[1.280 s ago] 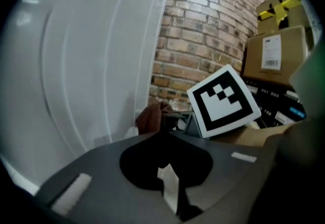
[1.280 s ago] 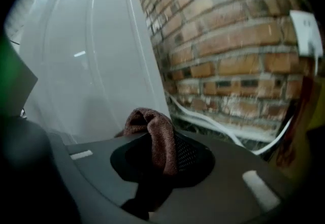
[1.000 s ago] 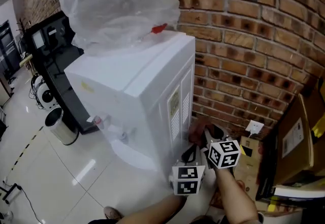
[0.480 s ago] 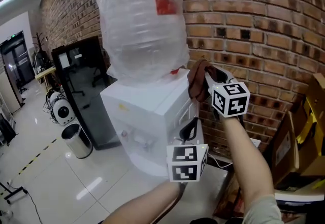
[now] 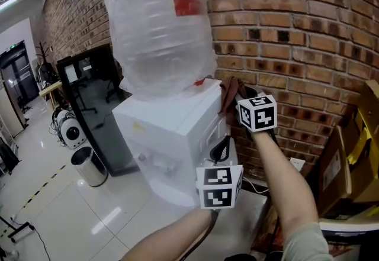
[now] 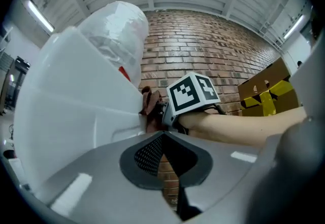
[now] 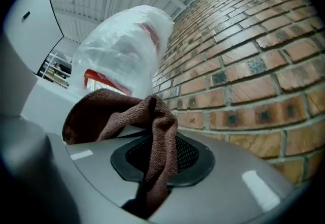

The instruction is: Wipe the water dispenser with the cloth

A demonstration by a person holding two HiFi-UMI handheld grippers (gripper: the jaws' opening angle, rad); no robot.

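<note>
- Head view: both tongs had risen from the dispenser's foot to its top. The right gripper held the cloth at the top rear corner, just beside the bottle. The left gripper hung lower, by the side panel.
- Left gripper view: its jaws stood together, empty. The cloth lay against the dispenser's edge.
- Right gripper view: the jaws were clamped on the cloth, so wiping the top looked ready to begin.
</note>
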